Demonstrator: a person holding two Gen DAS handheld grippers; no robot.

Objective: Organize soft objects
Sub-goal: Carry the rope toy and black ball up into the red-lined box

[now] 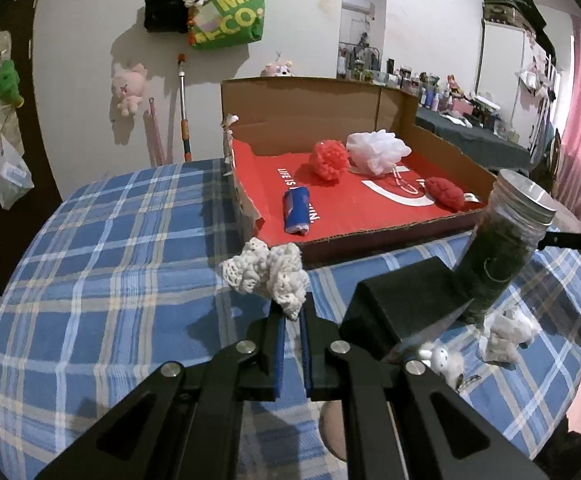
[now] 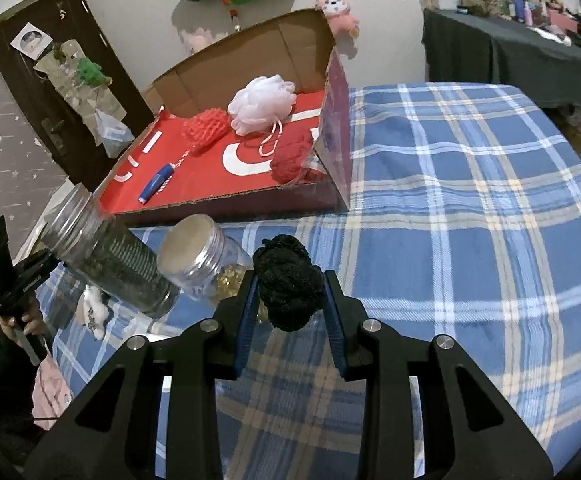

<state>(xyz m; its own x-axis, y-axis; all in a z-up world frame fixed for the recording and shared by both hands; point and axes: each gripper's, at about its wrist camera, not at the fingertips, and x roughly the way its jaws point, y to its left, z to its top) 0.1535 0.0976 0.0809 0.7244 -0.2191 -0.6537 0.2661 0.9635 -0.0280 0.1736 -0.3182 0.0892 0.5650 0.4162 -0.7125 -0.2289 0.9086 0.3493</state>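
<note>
While both tongs carry mesh scrubbers toward the cardboard box, neither load is in it yet.

From the left wrist, the left tongs (image 1: 293,312) are pressed nearly together, pinching only a lower corner of the white mesh scrubber (image 1: 266,274) above the plaid bed (image 1: 102,248); so thin a hold could slip before the cardboard box (image 1: 370,216). From the right wrist, the right tongs (image 2: 290,300) stand partly spread, clamping the black mesh scrubber (image 2: 288,280), which could brush the jar (image 2: 198,260) beside it.
</note>
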